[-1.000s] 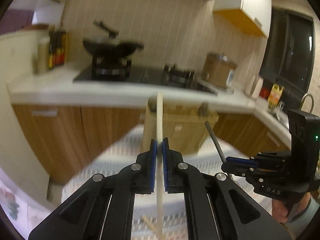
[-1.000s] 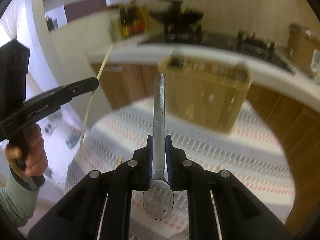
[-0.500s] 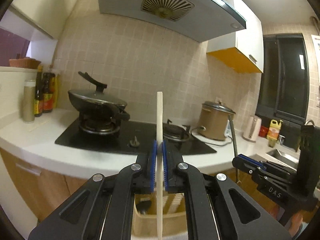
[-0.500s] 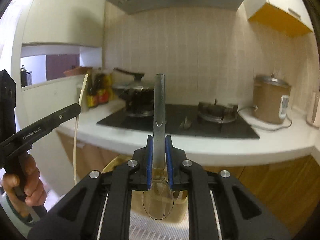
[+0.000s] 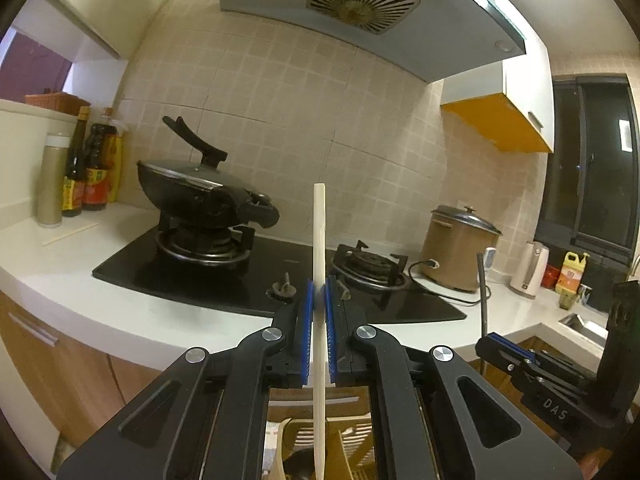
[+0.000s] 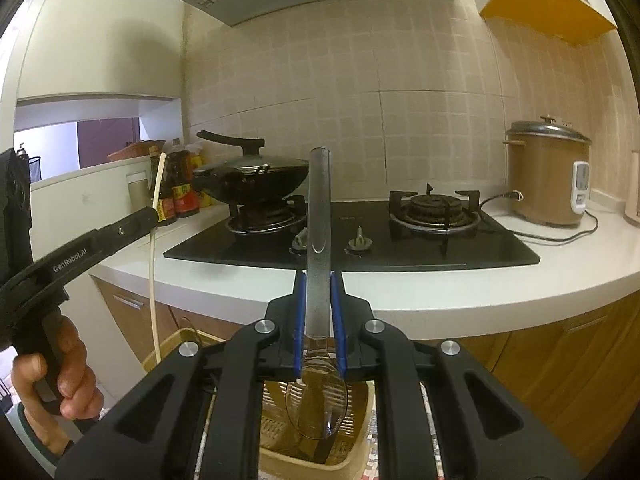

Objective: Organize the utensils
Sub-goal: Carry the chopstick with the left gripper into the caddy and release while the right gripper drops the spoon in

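Left tool (image 5: 318, 320) pinching upright chopstick (image 5: 319, 240), right tool (image 6: 319, 316) pinching upright spoon (image 6: 318, 240); both hovering directly above utensil basket (image 6: 276, 428).

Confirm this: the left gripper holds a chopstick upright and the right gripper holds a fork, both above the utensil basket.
Not a fork. The right gripper is shut on a spoon, bowl down, per the right wrist view. The left gripper does hold the chopstick upright above the basket.

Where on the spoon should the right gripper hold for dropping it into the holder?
Keep the grip it has: the right gripper pinches the spoon on its flat handle just above the bowl, jaws on the narrow edges. The handle points up and the bowl hangs over the slatted utensil holder, so it can likely go straight down.
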